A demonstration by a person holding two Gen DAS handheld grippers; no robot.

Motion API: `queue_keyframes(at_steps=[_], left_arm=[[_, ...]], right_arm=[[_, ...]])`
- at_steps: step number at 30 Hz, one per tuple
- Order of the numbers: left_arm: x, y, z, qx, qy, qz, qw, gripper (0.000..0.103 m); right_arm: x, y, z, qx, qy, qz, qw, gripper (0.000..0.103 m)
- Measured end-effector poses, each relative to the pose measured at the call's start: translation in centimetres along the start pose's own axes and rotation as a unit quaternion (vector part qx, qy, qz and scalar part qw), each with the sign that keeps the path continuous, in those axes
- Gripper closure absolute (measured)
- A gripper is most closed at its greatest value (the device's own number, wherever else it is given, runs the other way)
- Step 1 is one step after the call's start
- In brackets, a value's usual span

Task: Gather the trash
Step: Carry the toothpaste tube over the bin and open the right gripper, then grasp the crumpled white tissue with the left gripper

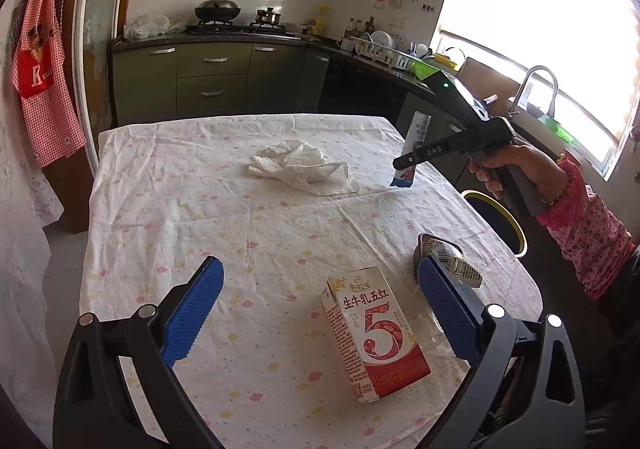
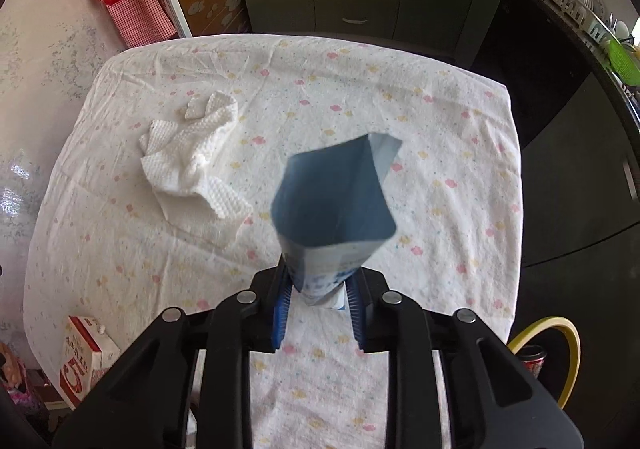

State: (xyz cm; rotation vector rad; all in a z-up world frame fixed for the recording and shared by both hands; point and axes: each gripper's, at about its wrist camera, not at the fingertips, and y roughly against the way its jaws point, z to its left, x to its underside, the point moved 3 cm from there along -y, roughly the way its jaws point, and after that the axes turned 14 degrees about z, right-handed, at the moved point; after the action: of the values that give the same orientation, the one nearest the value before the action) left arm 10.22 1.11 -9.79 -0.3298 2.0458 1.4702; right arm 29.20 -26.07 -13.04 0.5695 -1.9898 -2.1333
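Note:
My right gripper (image 2: 318, 285) is shut on a blue and white carton (image 2: 334, 205) and holds it above the table; both show in the left wrist view, gripper (image 1: 406, 161) and carton (image 1: 416, 129), over the table's right side. My left gripper (image 1: 320, 301) is open and empty, low over the near table. A red and white milk carton (image 1: 372, 333) lies between its fingers, nearer the right one; it also shows in the right wrist view (image 2: 82, 357). A crumpled silver wrapper (image 1: 452, 259) lies behind the right finger. A crumpled white paper towel (image 1: 298, 163) (image 2: 192, 157) lies further back.
The table (image 1: 200, 209) carries a white flowered cloth. A dark bin with a yellow rim (image 1: 500, 221) (image 2: 552, 353) stands by the table's right side. Green kitchen cabinets (image 1: 212, 77), a stove and a sink counter lie behind. A red apron (image 1: 40, 65) hangs at the left.

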Motion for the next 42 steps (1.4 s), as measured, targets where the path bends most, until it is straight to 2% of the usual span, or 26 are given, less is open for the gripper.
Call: queue_keyframes(at_steps=[9, 13, 16, 20, 24, 27, 29, 30, 31, 36, 42], left_arm=[[-0.8, 0.1, -2.2, 0.003, -0.023, -0.001, 0.9997, 0.007], [-1.3, 0.4, -3.2, 0.007, -0.032, -0.004, 0.9995, 0.007], [-1.6, 0.3, -3.9, 0.009, -0.039, -0.004, 0.9992, 0.006], [-1.9, -0.3, -4.5, 0.014, -0.046, 0.002, 0.9989, 0.006], [-2.4, -1.0, -5.2, 0.017, -0.053, 0.009, 0.9984, 0.007], [-2.6, -1.2, -5.7, 0.017, -0.06, 0.012, 0.998, 0.007], [-2.7, -1.2, -5.9, 0.015, -0.063, 0.014, 0.9978, 0.007], [-2.7, -1.3, -5.9, 0.014, -0.063, 0.015, 0.9978, 0.007], [-2.8, -1.3, -5.9, 0.013, -0.064, 0.015, 0.9978, 0.007], [-2.9, -1.2, -5.9, 0.012, -0.064, 0.016, 0.9978, 0.007], [-3.0, -1.3, -5.9, 0.014, -0.065, 0.018, 0.9976, 0.006]], right_arm=[[5.5, 4.0, -2.7, -0.018, -0.021, -0.041, 0.999, 0.079], [8.9, 5.6, -6.0, -0.012, -0.049, -0.046, 0.998, 0.079], [12.2, 5.8, -10.4, 0.006, -0.095, -0.033, 0.995, 0.079], [16.2, 4.3, -16.7, 0.029, -0.162, 0.007, 0.986, 0.079], [19.0, 1.7, -21.5, 0.029, -0.215, 0.051, 0.975, 0.078], [19.9, -0.4, -23.5, 0.022, -0.234, 0.077, 0.969, 0.076], [20.1, -1.6, -24.2, 0.018, -0.239, 0.093, 0.966, 0.066], [20.2, -1.9, -24.7, 0.016, -0.246, 0.094, 0.965, 0.056], [20.3, -2.0, -25.1, 0.018, -0.254, 0.091, 0.963, 0.053], [20.4, -0.3, -25.5, 0.017, -0.264, 0.064, 0.962, 0.051], [21.0, 2.4, -23.5, 0.007, -0.25, 0.026, 0.968, 0.049]])
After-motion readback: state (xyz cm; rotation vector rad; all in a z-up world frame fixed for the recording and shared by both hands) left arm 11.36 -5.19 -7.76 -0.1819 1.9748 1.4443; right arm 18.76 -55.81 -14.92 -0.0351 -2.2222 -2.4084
